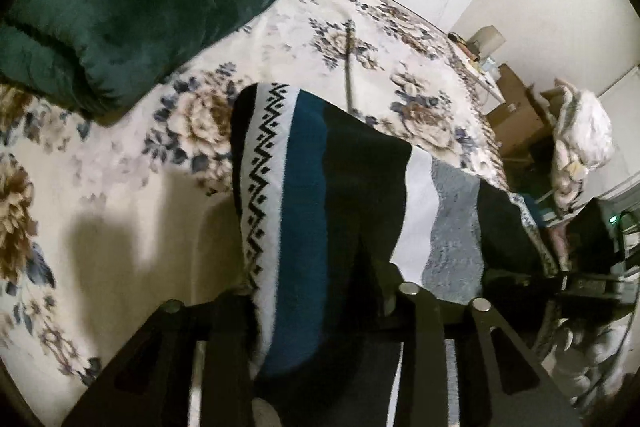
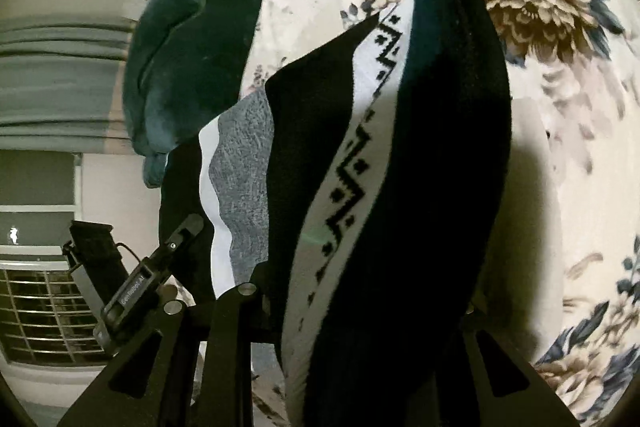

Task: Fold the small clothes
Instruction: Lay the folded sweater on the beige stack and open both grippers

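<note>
Now | step: I hold striped garment aloft over bed, both claws clamped on it | next, I judge: lay flat.

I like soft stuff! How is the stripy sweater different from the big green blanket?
The stripy sweater has many colours: black, white, teal and grey bands with a zigzag row. The green blanket is one plain dark green.

The sweater hangs lifted in the left gripper and right gripper; the blanket lies bunched on the flowery bedspread.

Both look soft and fuzzy.
</note>
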